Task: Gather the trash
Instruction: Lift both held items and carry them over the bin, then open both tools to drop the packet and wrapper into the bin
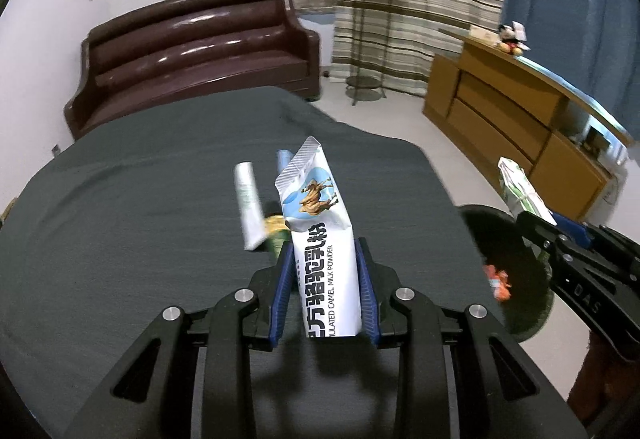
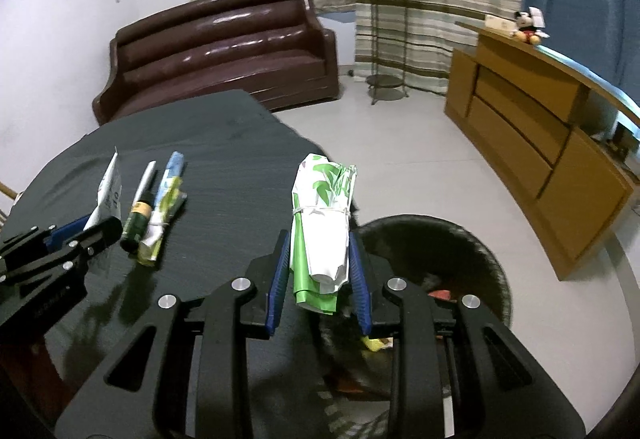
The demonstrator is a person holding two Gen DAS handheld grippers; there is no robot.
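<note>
My left gripper (image 1: 325, 251) is shut on a white camel milk powder packet (image 1: 320, 239) and holds it upright above the dark table (image 1: 120, 219). My right gripper (image 2: 319, 239) is shut on a rolled green and white wrapper (image 2: 324, 223), held at the table's right edge beside the black trash bin (image 2: 472, 251). On the table lie a white tube (image 1: 249, 205), a green-capped tube (image 2: 138, 215) and a crumpled blue and yellow wrapper (image 2: 164, 207). The left gripper and its packet also show in the right wrist view (image 2: 96, 223). The right gripper shows in the left wrist view (image 1: 536, 223).
The bin (image 1: 516, 271) stands on the floor right of the table and holds some wrappers. A brown sofa (image 1: 192, 55) stands behind the table. A wooden cabinet (image 1: 520, 127) runs along the right. A plant stand (image 1: 370, 39) is at the curtain.
</note>
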